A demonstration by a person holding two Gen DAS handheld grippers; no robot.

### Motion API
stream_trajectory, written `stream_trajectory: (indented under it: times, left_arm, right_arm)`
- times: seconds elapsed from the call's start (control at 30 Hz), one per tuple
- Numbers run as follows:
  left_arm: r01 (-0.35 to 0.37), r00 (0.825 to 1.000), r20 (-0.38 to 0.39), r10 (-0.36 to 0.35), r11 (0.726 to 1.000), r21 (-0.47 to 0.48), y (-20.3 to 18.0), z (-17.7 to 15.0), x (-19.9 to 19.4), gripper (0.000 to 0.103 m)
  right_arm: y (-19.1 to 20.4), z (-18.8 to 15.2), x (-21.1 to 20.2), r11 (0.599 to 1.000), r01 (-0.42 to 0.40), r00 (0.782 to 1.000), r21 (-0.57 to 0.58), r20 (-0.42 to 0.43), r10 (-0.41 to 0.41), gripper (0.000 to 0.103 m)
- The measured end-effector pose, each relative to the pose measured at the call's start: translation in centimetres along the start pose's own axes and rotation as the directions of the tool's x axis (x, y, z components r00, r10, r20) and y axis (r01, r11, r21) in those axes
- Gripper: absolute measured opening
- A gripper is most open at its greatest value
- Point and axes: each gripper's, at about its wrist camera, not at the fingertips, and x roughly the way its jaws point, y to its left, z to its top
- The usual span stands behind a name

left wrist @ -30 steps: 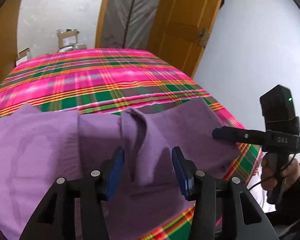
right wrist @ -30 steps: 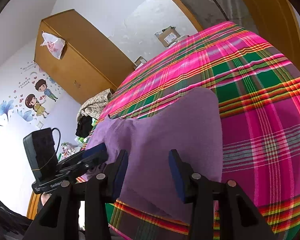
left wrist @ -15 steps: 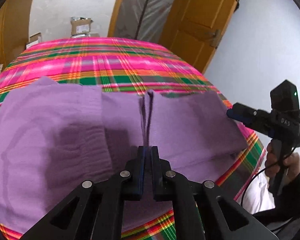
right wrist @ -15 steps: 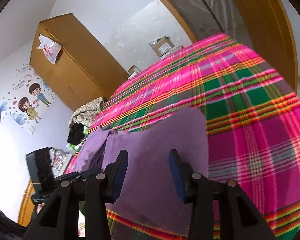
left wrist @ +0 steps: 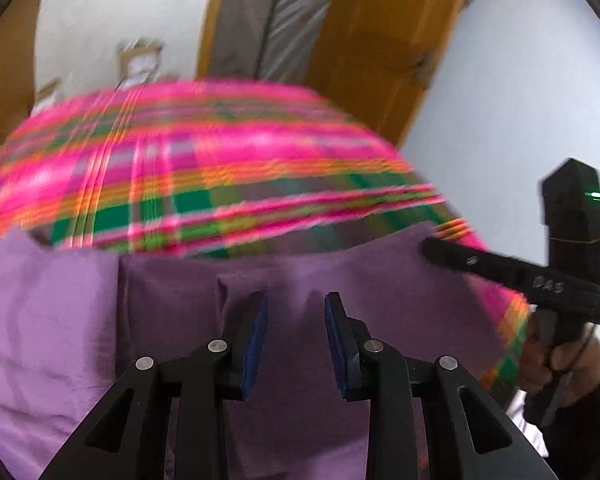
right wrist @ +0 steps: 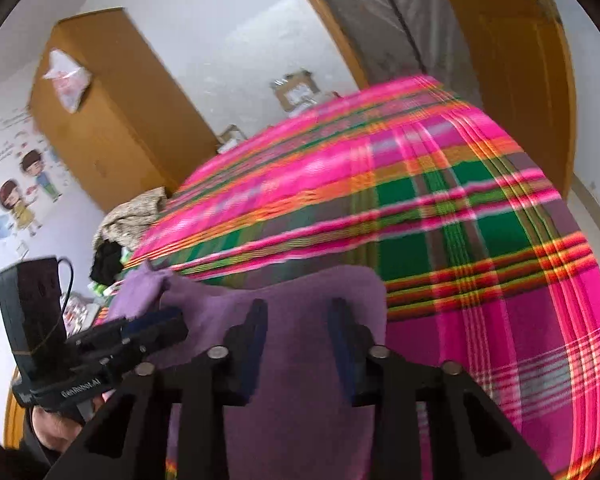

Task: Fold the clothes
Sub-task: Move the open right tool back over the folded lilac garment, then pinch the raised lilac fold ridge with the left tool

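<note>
So the pinched ridge of cloth from half a second back is gone: the left gripper (left wrist: 296, 336) has just been opening its jaws, now partly apart, over the purple garment (left wrist: 60, 340) without gripping it. The garment lies flat on the plaid bed (left wrist: 220, 160), long axis running left-right along the near edge. In the right wrist view, the right gripper (right wrist: 298, 340) jaws have just been closing, part open, with purple fabric beneath them, nothing pinched.

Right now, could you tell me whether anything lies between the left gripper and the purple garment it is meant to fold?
Nothing visible does. The left gripper hangs directly over the purple garment, jaws apart with only purple cloth beneath, on the plaid bedspread.
</note>
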Motion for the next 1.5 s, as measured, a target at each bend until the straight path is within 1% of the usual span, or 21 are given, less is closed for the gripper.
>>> stream_trajectory:
  times: [0.03,0.07,0.13,0.2,0.27,0.3,0.37,0.43,0.5,0.6,0.73,0.83,0.87,0.9,0.97,1.07,1.17,1.3,1.43,1.5]
  left_arm:
    - [0.012,1.0,0.004,-0.012,1.0,-0.013,0.2,0.0,0.1,0.03]
    - [0.011,1.0,0.007,-0.011,1.0,-0.012,0.1,0.0,0.0,0.03]
    - [0.008,1.0,0.011,-0.008,1.0,-0.013,0.0,-0.1,-0.4,0.03]
    - [-0.004,0.999,0.033,0.004,1.0,-0.01,0.0,-0.2,-1.4,0.03]
    - [-0.028,0.998,0.055,0.028,1.0,-0.006,0.0,-0.3,-2.2,0.032]
    - [-0.051,0.997,0.062,0.052,0.999,-0.009,0.2,-0.3,-2.4,0.037]
    - [-0.099,0.992,0.075,0.099,0.995,-0.015,0.5,-0.3,-2.7,0.041]
    - [-0.145,0.986,0.077,0.146,0.989,-0.025,0.8,-0.4,-2.7,0.041]
    - [-0.173,0.982,0.072,0.176,0.984,-0.036,1.2,-0.5,-2.7,0.041]
    - [-0.183,0.981,0.052,0.185,0.983,-0.031,1.3,-0.5,-2.0,0.041]
    - [-0.179,0.984,0.019,0.179,0.984,-0.014,1.0,-0.9,-0.8,0.041]
    - [-0.19,0.982,0.025,0.189,0.982,0.013,0.6,-1.2,-0.7,0.041]
    - [-0.191,0.981,0.026,0.191,0.981,0.02,0.6,-1.3,-0.7,0.04]
    - [-0.189,0.982,0.026,0.188,0.982,0.025,0.5,-1.3,-0.6,0.03]
    - [-0.182,0.983,0.025,0.181,0.983,0.031,0.4,-1.4,-0.6,0.019]
    - [-0.187,0.982,0.032,0.186,0.982,0.033,0.3,-1.5,-0.8,0.015]
    - [-0.181,0.982,0.051,0.18,0.983,0.016,0.6,-1.5,-1.4,0.007]
    - [-0.172,0.982,0.075,0.172,0.985,-0.004,1.1,-1.6,-2.2,0.004]
    - [-0.186,0.98,0.068,0.188,0.982,-0.032,2.0,-2.2,-2.4,0.002]
    - [-0.187,0.98,0.061,0.19,0.981,-0.047,2.5,-2.3,-2.5,0.002]
  right_arm:
    - [-0.3,0.1,0.2,1.0,0.007,1.0,0.009,-0.008,-0.006,0.014]
    - [-0.6,0.1,0.5,1.0,0.013,1.0,0.018,-0.016,-0.013,0.005]
    - [-1.2,0.2,0.9,0.999,0.027,0.999,0.036,-0.032,-0.026,0.005]
    - [-1.1,0.2,0.7,0.999,0.024,0.999,0.032,-0.029,-0.023,0.007]
    - [-0.8,0.1,0.2,1.0,0.008,1.0,0.025,-0.019,-0.007,0.013]
    - [-0.8,-0.1,0.0,1.0,-0.002,1.0,0.025,-0.015,0.003,0.017]
    - [-0.5,-0.3,-0.3,1.0,-0.021,1.0,0.023,-0.012,0.021,0.02]
    - [-0.1,-0.5,-0.5,0.999,-0.033,0.999,0.018,-0.01,0.033,0.021]
    - [0.1,-0.6,-0.7,0.999,-0.041,0.999,0.014,-0.007,0.041,0.022]
    - [0.1,-0.9,-1.1,0.999,-0.045,0.999,0.009,-0.005,0.045,0.023]
    - [0.2,-1.1,-1.4,0.999,-0.044,0.999,0.013,-0.003,0.044,0.023]
    - [0.2,-1.2,-1.4,0.999,-0.042,0.999,0.013,-0.003,0.042,0.023]
    - [0.2,-1.2,-1.4,0.999,-0.042,0.999,0.014,-0.004,0.042,0.023]
    - [0.2,-1.2,-1.4,0.999,-0.042,0.999,0.014,-0.004,0.042,0.023]
    - [0.2,-1.2,-1.4,0.999,-0.041,0.999,0.015,-0.003,0.041,0.023]
    - [0.2,-1.2,-1.4,0.999,-0.04,0.999,0.011,-0.001,0.04,0.023]
    - [0.4,-1.1,-1.5,0.999,-0.04,0.999,0.005,0.004,0.04,0.023]
    - [0.8,-0.7,-2.1,0.999,-0.037,0.999,-0.018,0.031,0.038,0.023]
    - [0.6,-0.4,-2.4,1.0,0.001,0.998,-0.023,0.055,0.0,0.023]
    - [0.1,-0.4,-2.5,1.0,0.015,0.998,-0.007,0.065,-0.015,0.03]
